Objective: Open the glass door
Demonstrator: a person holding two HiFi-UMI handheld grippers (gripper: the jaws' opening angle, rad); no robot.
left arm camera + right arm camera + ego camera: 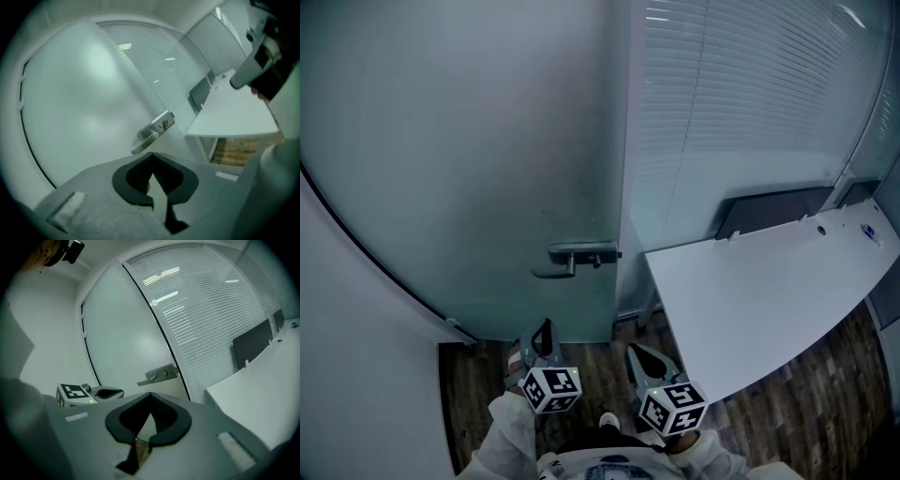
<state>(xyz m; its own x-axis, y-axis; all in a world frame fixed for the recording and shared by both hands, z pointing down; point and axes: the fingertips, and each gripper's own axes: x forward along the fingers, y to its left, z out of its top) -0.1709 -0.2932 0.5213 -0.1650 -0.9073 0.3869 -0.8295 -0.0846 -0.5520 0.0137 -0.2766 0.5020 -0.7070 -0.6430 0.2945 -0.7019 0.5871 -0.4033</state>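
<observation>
The frosted glass door (487,169) fills the upper left of the head view, its lever handle (577,255) near centre, left of the white worktop (769,300). Low in the frame, apart from the handle, the left tool (544,326) and right tool (637,352) each have their jaws pressed together on nothing.

Frosted matt glass door (478,159) (brushed metal handle (581,255))
</observation>
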